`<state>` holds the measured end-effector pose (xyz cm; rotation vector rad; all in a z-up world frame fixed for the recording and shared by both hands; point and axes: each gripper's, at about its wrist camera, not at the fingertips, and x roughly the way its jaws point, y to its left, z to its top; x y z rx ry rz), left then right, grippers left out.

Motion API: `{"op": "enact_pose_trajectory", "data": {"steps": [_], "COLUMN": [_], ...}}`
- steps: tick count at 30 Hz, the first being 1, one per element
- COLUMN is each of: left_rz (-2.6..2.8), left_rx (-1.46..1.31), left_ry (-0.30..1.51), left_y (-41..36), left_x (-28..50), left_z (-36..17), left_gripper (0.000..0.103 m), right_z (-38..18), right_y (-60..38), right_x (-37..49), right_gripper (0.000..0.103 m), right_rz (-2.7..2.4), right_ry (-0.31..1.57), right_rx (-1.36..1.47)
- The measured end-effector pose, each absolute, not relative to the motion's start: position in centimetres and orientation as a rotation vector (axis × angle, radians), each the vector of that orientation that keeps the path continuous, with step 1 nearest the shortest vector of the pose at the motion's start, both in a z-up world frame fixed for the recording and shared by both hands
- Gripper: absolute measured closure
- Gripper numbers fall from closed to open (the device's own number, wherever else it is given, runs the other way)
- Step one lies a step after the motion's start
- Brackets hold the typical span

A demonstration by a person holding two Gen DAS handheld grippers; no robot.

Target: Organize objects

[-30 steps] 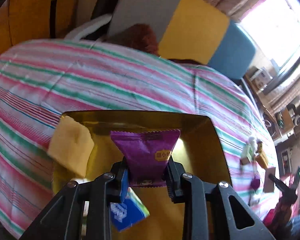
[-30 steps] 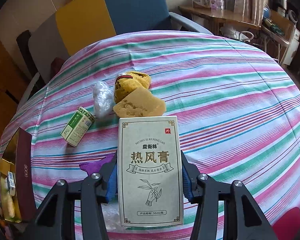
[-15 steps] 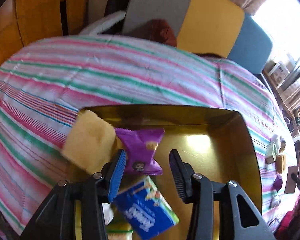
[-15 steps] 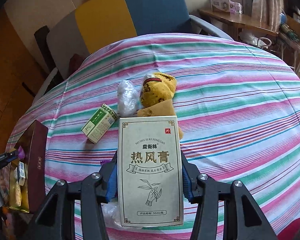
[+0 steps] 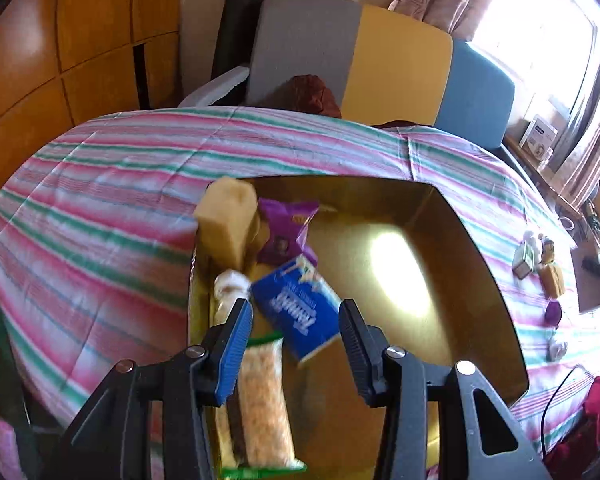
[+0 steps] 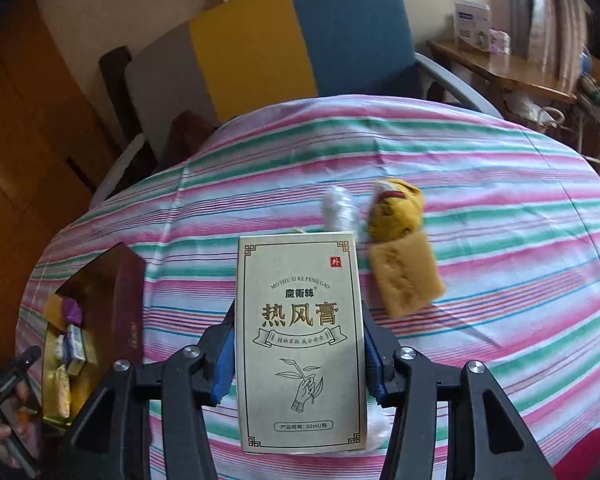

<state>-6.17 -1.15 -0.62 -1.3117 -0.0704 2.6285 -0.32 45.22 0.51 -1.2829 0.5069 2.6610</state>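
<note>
**Carrying the ointment box while the gold tray waits half filled**

Gripping is the right hand's business just now: the right gripper [image 6: 298,354] pinches the tall cream ointment box [image 6: 300,336] by its two long edges, blue pads pressed flat against the card, printed face towards the camera. That hold suits a stiff carton, since the narrow sides give the pads parallel faces to bite on, and upright it should slot into a tray easily. The box is up off the striped tablecloth [image 6: 500,280], clear of everything beneath it.

Over to the left gripper [image 5: 296,344]: jaws spread, nothing between them, poised above the gold tray [image 5: 480,280]. Inside, pushed to the tray's left side, lie a purple snack packet [image 5: 286,228], a yellow sponge block [image 5: 228,220] leaning on the rim, a blue tissue pack [image 5: 300,308] and a long cereal bar [image 5: 264,396]. Crowding them to one wall looks deliberate, I'd say, because it leaves the shiny right half bare for bigger things.

And that bare half is, by my reckoning, where the ointment box is bound. From the right wrist view the tray sits far left, its dark red wall [image 6: 120,296] facing us.

Still out on the cloth: a second sponge [image 6: 404,276], touching a yellow plush toy [image 6: 396,208], with a crumpled clear wrapper [image 6: 338,208] just beside.
</note>
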Motion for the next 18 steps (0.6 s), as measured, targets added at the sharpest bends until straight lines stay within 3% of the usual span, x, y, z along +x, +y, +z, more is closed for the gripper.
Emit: {"op": "enact_pose_trajectory", "data": {"steps": [8, 13, 18], "left_rz": [2.677, 2.693, 2.706], "left_rx": [-1.278, -1.251, -1.253], "left_ry": [-0.064, -0.056, -0.051], "left_y": [-2.0, -2.6, -3.3], "left_x": [-4.0, -3.2, -2.8], "left_z": [-0.4, 0.2, 0.2], "left_gripper": [0.057, 0.057, 0.057], "right_z": [2.4, 0.5, -2.9], "right_y": [28.5, 19.3, 15.4], "right_x": [-6.1, -9.4, -13.5], "right_gripper": [0.051, 0.051, 0.051], "right_rz": [2.960, 2.989, 2.862], "right_ry": [0.304, 0.128, 0.104], "right_rx": [-1.490, -1.654, -1.760]}}
